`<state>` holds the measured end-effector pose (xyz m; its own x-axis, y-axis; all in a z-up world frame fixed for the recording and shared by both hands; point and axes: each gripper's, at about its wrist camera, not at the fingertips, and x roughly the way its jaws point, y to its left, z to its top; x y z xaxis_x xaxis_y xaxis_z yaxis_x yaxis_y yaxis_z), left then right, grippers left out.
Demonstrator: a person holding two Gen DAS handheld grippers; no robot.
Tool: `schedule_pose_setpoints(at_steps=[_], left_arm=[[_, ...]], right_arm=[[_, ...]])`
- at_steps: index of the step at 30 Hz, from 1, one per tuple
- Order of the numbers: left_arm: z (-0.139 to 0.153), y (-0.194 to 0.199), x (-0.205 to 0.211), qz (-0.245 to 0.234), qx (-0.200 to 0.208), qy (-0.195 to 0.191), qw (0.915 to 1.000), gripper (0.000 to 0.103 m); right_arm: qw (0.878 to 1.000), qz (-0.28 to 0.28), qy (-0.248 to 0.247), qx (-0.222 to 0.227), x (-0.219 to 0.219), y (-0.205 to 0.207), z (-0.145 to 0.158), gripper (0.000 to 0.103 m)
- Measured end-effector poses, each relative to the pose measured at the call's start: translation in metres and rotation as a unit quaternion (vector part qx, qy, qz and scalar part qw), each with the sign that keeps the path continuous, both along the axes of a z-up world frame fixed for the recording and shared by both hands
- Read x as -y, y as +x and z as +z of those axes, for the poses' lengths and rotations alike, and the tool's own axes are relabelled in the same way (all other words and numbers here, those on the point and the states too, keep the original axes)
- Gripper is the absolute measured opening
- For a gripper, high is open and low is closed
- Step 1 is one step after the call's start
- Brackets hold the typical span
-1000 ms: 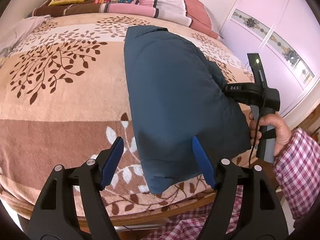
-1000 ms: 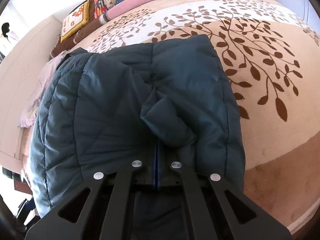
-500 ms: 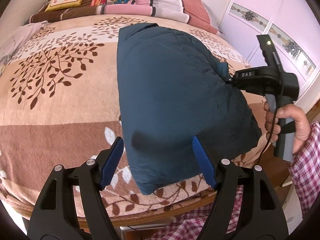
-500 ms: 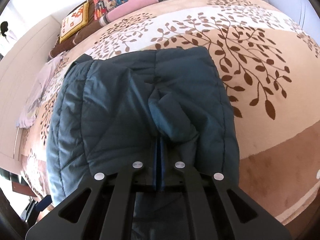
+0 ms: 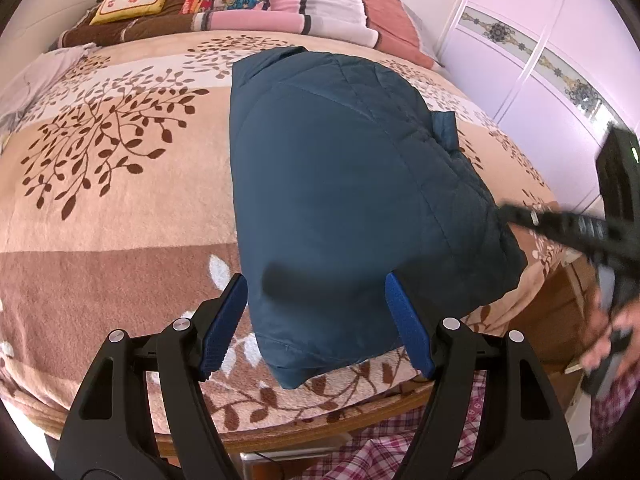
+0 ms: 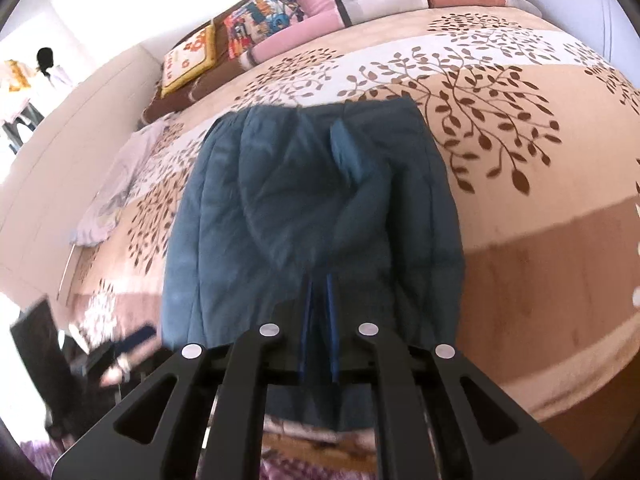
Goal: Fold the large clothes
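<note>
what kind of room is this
Most likely a bedroom in a home. A bed covered by a leaf-patterned blanket fills the view, pillows are stacked at its head, and tall wardrobe doors line the wall. A folded blue quilted jacket lies on the bed.

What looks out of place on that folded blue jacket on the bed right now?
One small flap of fabric sticks up from the top of the folded blue jacket instead of lying flat. The jacket's near corner also sits right at the edge of the bed, slightly overhanging. Otherwise the fold looks tidy.
</note>
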<state>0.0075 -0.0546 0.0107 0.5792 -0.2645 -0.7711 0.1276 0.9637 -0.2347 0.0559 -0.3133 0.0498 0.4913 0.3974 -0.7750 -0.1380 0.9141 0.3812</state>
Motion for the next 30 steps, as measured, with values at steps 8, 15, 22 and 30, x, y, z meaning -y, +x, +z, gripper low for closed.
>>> schedule_pose_setpoints(at_steps=[8, 15, 22, 30], left_arm=[[0.001, -0.004, 0.003, -0.006, 0.002, 0.007, 1.0000, 0.071], [0.002, -0.008, 0.003, -0.002, 0.002, 0.013, 0.9999, 0.071], [0.007, -0.008, -0.004, -0.004, 0.007, 0.007, 0.9999, 0.071], [0.003, 0.033, -0.035, -0.011, -0.046, -0.133, 0.9900, 0.079]], right_arm=[[0.999, -0.006, -0.017, -0.039, 0.013, -0.030, -0.038, 0.009], [0.998, -0.007, -0.025, -0.052, 0.009, -0.027, -0.060, 0.008], [0.998, -0.008, -0.004, -0.062, 0.012, -0.026, -0.075, 0.008], [0.998, -0.005, 0.021, -0.059, 0.019, -0.024, -0.080, 0.008]])
